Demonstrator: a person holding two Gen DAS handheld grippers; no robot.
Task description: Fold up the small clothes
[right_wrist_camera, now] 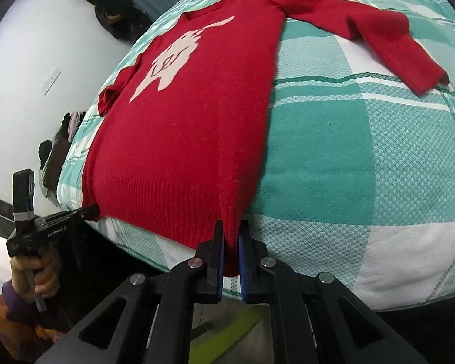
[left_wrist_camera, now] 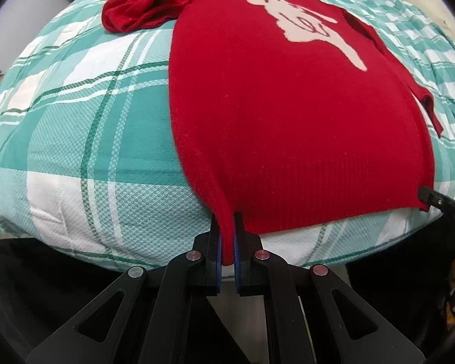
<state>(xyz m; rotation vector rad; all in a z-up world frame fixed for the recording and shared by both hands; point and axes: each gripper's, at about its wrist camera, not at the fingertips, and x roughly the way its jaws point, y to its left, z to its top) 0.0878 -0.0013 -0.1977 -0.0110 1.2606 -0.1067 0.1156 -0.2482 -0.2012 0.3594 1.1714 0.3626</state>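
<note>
While each clamps one corner of the hem, the left gripper and right gripper hold the red sweater face-up on the plaid bedspread, its long axis running straight away toward the collar.

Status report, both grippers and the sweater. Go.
Left gripper and right gripper each shut on a hem corner. Red sweater flat on plaid bedspread, sleeves out. Nothing in the way.
</note>
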